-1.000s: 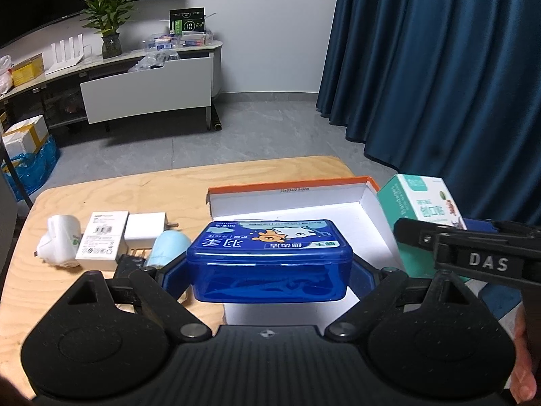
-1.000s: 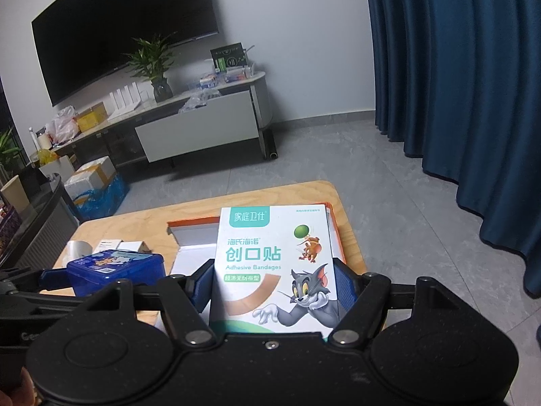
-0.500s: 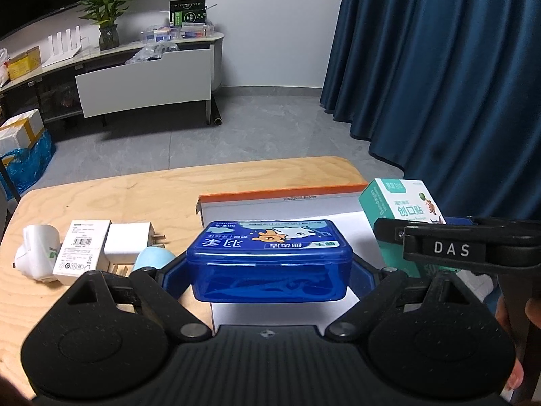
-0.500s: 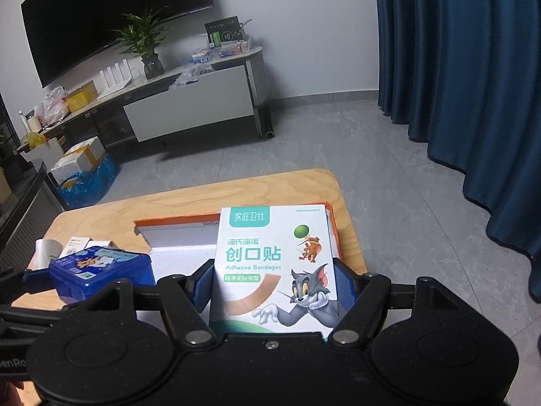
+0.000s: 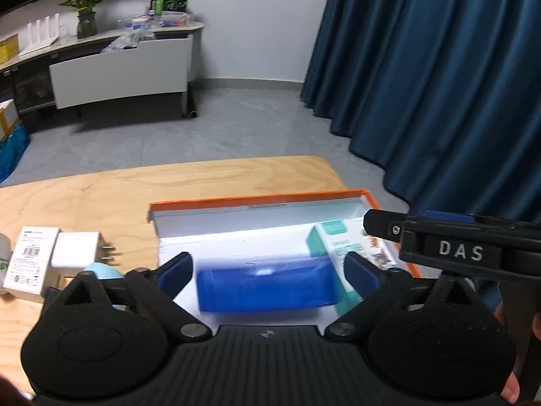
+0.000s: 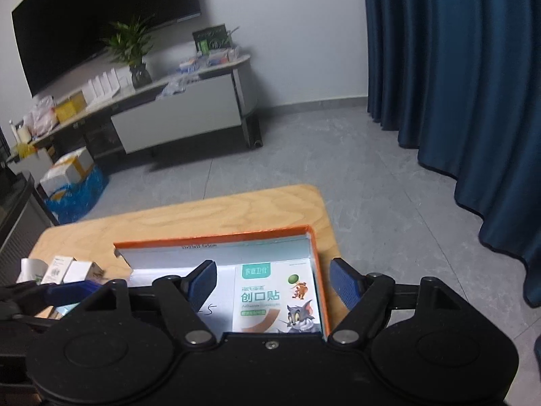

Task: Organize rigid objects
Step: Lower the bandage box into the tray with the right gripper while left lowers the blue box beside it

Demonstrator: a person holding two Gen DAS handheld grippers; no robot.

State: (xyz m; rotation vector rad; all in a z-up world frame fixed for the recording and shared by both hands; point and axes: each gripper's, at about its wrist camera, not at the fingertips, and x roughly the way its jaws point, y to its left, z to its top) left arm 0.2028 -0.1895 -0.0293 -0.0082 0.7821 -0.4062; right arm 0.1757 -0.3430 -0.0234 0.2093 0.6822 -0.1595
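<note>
An orange-rimmed white tray (image 5: 257, 199) lies on the wooden table. My left gripper (image 5: 268, 270) hangs over it and its jaws are opening. The blue plastic box (image 5: 267, 291) sits blurred between them, with a gap at each pad. In the right wrist view, my right gripper (image 6: 274, 282) is over the same tray (image 6: 213, 238), its jaws opening too. The bandage box (image 6: 277, 297) with cartoon print lies flat in the tray's right end, clear of both pads. That bandage box (image 5: 341, 247) also shows beside the blue box in the left wrist view.
A white charger plug (image 5: 76, 253), a small white carton (image 5: 28, 260) and a pale blue object (image 5: 101, 270) lie left of the tray. The table (image 5: 203, 182) ends just beyond the tray and at its right. Blue curtains (image 5: 439, 101) hang to the right.
Both grippers moved forward over the tray and opened. The blue box has left the left pads and dropped lower. The bandage box has left the right pads and lies in the tray.
</note>
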